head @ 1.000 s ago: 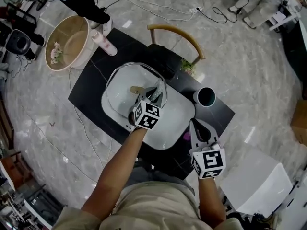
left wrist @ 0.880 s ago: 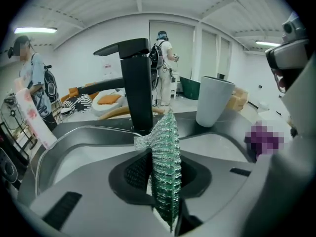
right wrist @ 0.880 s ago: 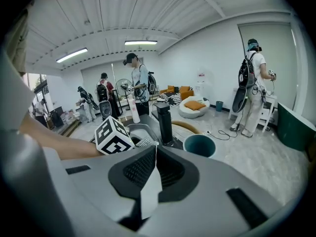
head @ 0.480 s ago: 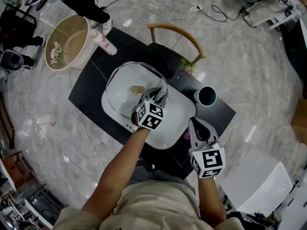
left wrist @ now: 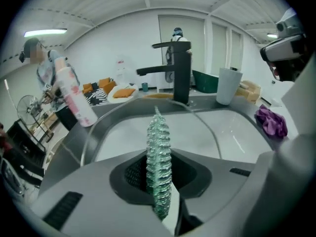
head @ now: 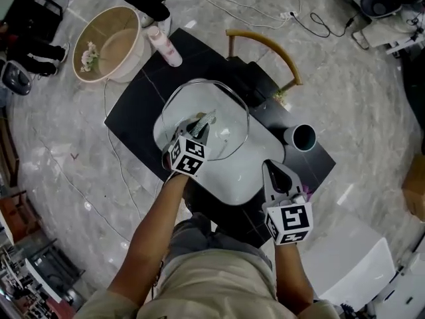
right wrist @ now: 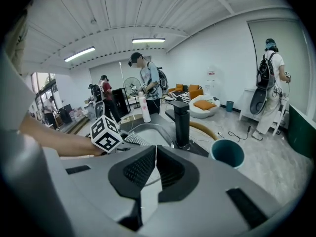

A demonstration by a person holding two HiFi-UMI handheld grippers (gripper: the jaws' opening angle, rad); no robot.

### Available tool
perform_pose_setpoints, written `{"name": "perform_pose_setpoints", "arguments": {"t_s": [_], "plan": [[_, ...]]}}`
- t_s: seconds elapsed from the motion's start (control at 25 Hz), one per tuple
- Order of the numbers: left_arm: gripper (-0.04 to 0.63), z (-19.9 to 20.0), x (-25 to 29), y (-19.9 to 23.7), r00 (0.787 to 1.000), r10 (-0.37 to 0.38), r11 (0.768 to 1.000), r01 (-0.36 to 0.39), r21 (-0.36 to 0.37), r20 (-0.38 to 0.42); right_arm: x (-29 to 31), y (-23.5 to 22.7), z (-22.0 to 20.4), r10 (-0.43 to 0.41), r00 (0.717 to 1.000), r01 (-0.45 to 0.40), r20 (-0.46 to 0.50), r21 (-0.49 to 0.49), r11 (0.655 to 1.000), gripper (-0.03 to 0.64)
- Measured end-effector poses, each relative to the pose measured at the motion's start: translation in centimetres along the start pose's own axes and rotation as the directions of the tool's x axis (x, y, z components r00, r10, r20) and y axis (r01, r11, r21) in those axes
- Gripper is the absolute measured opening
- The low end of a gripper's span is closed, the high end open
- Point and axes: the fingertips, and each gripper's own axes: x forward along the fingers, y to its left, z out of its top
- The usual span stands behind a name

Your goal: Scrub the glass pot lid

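The glass pot lid (head: pixel 222 115) lies in the white sink (head: pixel 242 168), its metal rim showing as a ring. My left gripper (head: pixel 201 122) reaches over the lid's left part, shut on a silvery steel-wool scrubber (head: pixel 203 120). In the left gripper view the scrubber (left wrist: pixel 158 142) stands pinched between the jaws of the left gripper (left wrist: pixel 160 181), with the lid (left wrist: pixel 197 127) just beyond it. My right gripper (head: pixel 277 173) hovers at the sink's near right corner, shut and holding nothing. In the right gripper view the right gripper (right wrist: pixel 155 166) points toward the lid's rim (right wrist: pixel 157 128).
A black faucet (head: pixel 251 90) stands behind the sink on the black table (head: pixel 136 115). A teal cup (head: pixel 302 137) is at the right, a pink bottle (head: pixel 166 47) at the far left corner. A beige basin (head: pixel 109 42) and a chair (head: pixel 262 45) are on the floor. People stand behind.
My left gripper has carried the scrubber from the lid's right rim leftward across the glass. The head view has shifted. The right gripper has stayed put.
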Motion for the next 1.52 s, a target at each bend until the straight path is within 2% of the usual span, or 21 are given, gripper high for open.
{"name": "perform_pose_setpoints", "arguments": {"t_s": [0.16, 0.28, 0.64, 0.92, 1.12, 1.32, 1.52], "plan": [[0.087, -5.1, -2.9, 6.3, 0.991, 0.106, 0.993, -0.11, -0.045, -0.083, 1.3, 2.4, 0.4, 0.048, 0.999, -0.048, -0.006, -0.022, 0.999, 0.025], [0.087, -6.9, -4.6, 8.7, 0.984, 0.143, 0.985, -0.152, -0.085, -0.106, 1.8, 3.5, 0.5, 0.068, 0.998, -0.068, -0.011, -0.033, 0.997, 0.025], [0.086, -7.6, -5.2, 8.5, 0.975, 0.182, 0.983, -0.184, 0.001, -0.128, 2.5, 4.4, 0.4, 0.082, 0.997, -0.082, -0.013, -0.042, 0.996, 0.025], [0.086, -9.1, -2.3, 3.8, 0.978, 0.084, 0.996, -0.083, 0.017, -0.19, 1.8, 3.0, -0.1, 0.059, 0.998, -0.06, -0.016, -0.024, 0.998, 0.025], [0.086, -8.2, 0.2, -1.3, 0.982, -0.01, 1.0, 0.012, 0.008, -0.186, 1.1, 0.7, -1.5, 0.022, 0.999, -0.022, -0.028, 0.0, 1.0, 0.025], [0.086, -4.6, 2.9, -5.1, 0.986, -0.078, 0.997, 0.076, -0.019, -0.146, 0.4, -1.0, -2.5, -0.005, 0.999, 0.006, -0.039, 0.025, 1.0, 0.025], [0.091, -1.1, 4.0, -10.8, 0.975, -0.193, 0.98, 0.196, 0.016, -0.113, 0.1, -2.3, -3.0, -0.027, 0.999, 0.029, -0.045, 0.045, 0.999, 0.025]]}}
